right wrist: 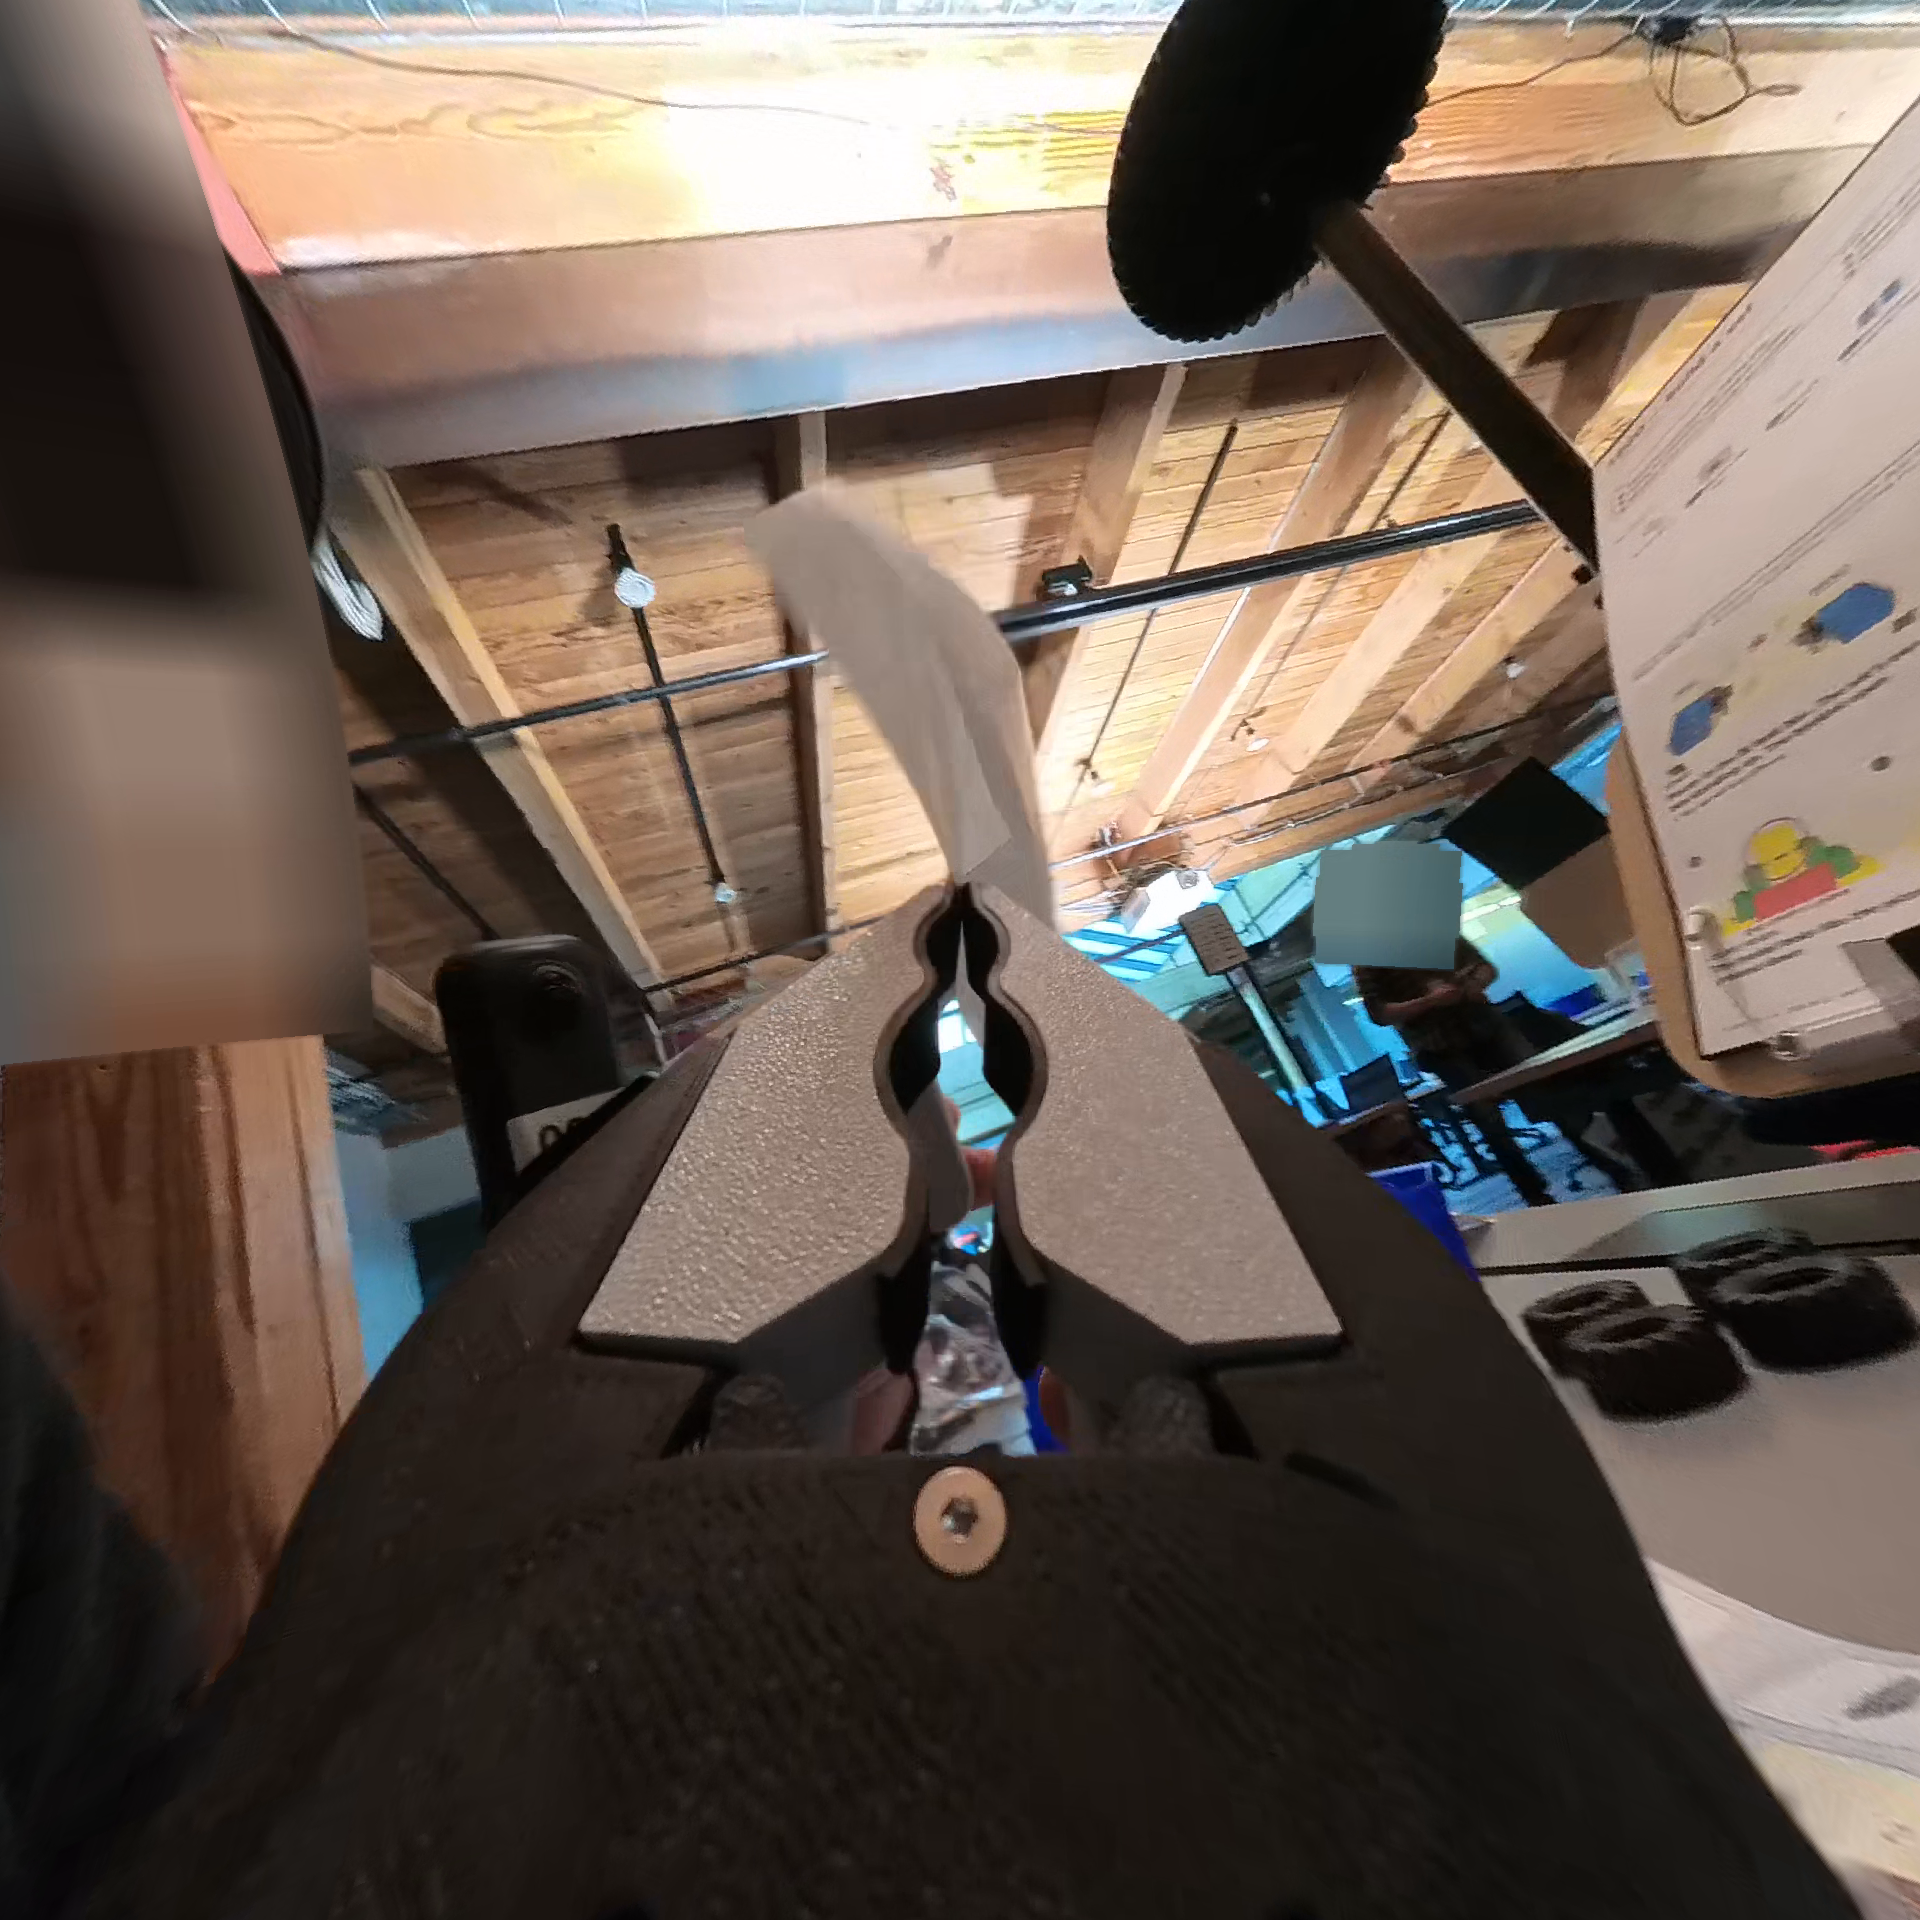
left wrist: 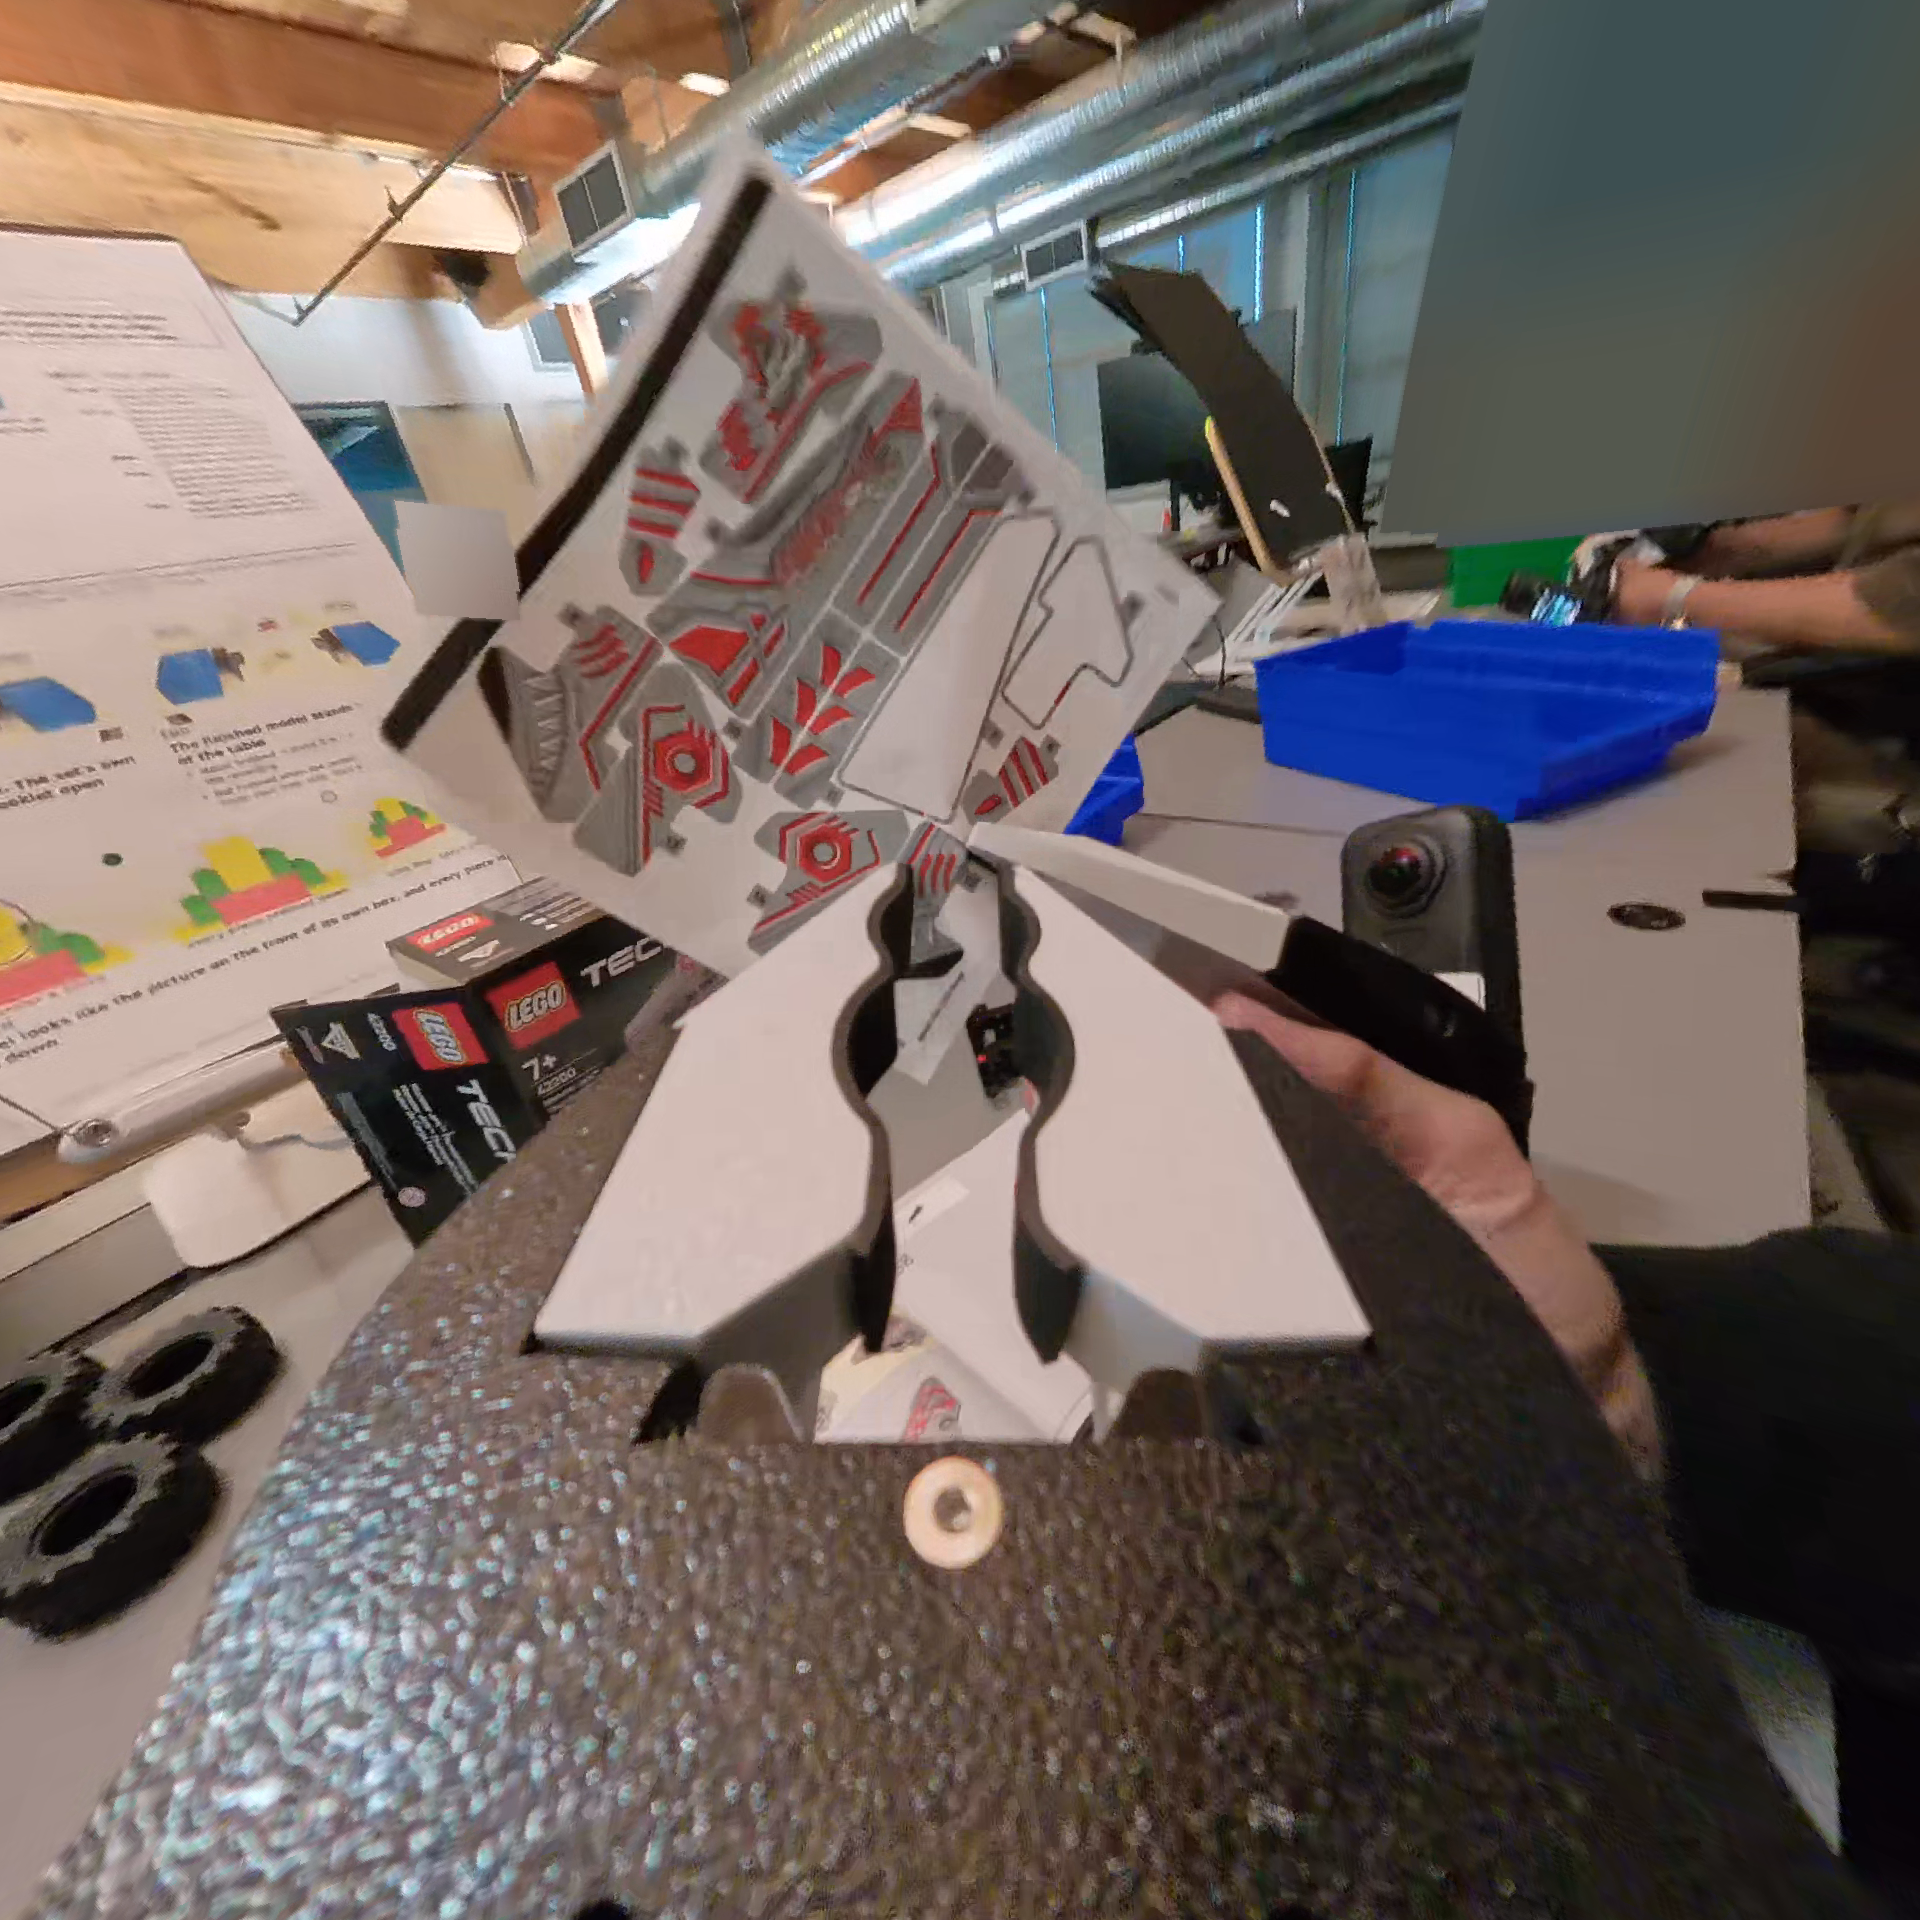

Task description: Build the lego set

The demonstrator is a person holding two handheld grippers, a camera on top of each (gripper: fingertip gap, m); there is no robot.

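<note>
A sticker sheet [left wrist: 831,582] with grey and red stickers stands tilted in front of my left gripper [left wrist: 952,883]. The left jaws stand narrowly apart with the sheet's lower corner between them, and they do not visibly clamp it. My right gripper reaches in from the right in the left wrist view, and its white finger [left wrist: 1132,883] meets that same corner. In the right wrist view my right gripper [right wrist: 962,900] points up at the ceiling, shut on the sheet, seen there as a thin curved white strip [right wrist: 914,665].
Black tyres lie on the table [left wrist: 104,1455] [right wrist: 1683,1320]. A black Lego box [left wrist: 499,1029] stands below a leaning instruction board [left wrist: 156,623] [right wrist: 1787,623]. A blue bin [left wrist: 1486,707] sits far right, with a person's arm [left wrist: 1766,582] behind it. A small black camera [left wrist: 1423,883] stands on the table. Left and right tips are no more than a few centimetres apart.
</note>
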